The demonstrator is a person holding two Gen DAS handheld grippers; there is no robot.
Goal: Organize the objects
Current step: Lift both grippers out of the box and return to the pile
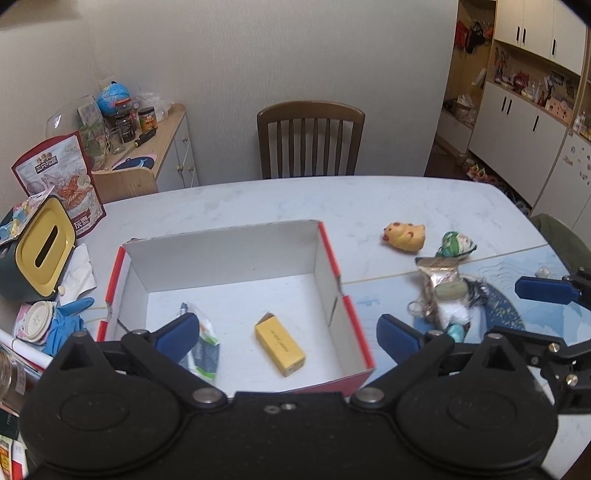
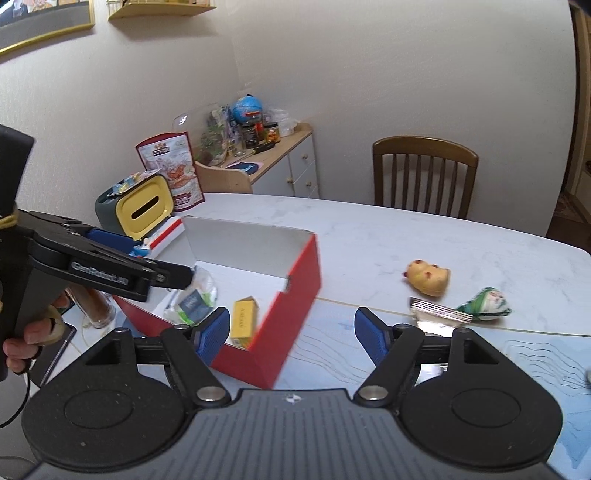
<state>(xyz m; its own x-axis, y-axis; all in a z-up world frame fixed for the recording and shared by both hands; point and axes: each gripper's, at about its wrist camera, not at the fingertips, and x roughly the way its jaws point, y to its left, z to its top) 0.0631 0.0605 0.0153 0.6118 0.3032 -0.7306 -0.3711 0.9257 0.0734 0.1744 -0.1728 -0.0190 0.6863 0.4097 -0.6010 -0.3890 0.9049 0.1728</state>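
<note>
Box (image 1: 334, 258) holds two items; both my grippers (image 1: 286, 334) (image 2: 291, 334) gape empty, and crowded clutter (image 1: 443, 299) could foil a clean pinch.

This is a lived-in home, a dining room by the look of it: a marble-patterned dining table (image 1: 258, 206) stands against a plain papered wall with a wooden slat-back chair (image 1: 311, 138) pushed up to its far side. Beside it a low sideboard (image 1: 173, 147) carries food jars (image 1: 147, 120), a small globe (image 1: 112, 96) and a screwdriver. A snack bag (image 1: 61, 177) and a yellow-lidded tissue box (image 1: 40, 247) sit at the table's edge. Through a doorway, white built-in cupboards (image 1: 517, 110) hold trinkets and photos, and a gold-framed picture (image 2: 44, 22) hangs on the wall
</note>
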